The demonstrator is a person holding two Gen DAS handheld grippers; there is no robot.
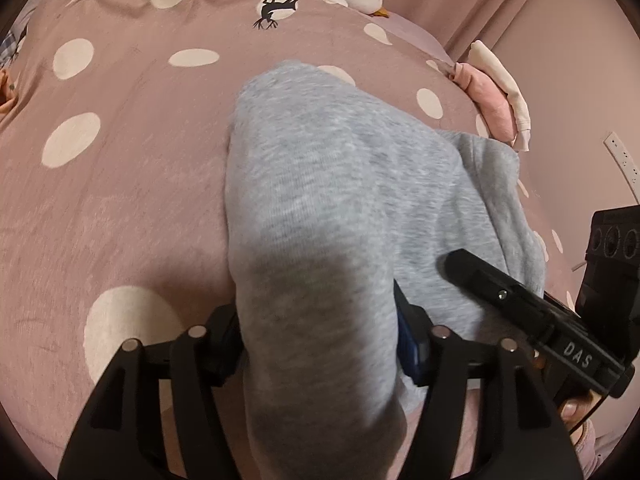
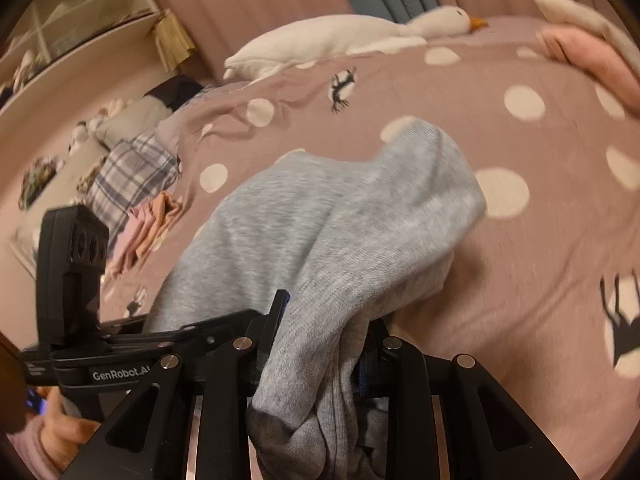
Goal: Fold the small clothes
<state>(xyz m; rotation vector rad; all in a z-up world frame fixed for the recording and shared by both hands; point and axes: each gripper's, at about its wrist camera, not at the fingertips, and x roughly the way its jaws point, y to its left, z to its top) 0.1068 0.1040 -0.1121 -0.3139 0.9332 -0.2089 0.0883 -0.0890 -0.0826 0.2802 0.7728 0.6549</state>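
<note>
A bed [image 2: 460, 92] under a dusty-pink spotted cover fills the room, with pink curtains [image 2: 260, 4] hanging behind it and pale shelving [image 2: 80, 12] along the wall, all in dim warm light.

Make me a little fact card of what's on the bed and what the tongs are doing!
Bed cover: pink bedspread with white dots
Clothing: grey garment, partly lifted off the bed
Left tongs: cloth between the fingers, grip unclear
Right tongs: pinching bunched grey cloth
Toy: white goose plush at the far edge
Other clothes: pink and cream pile
</note>
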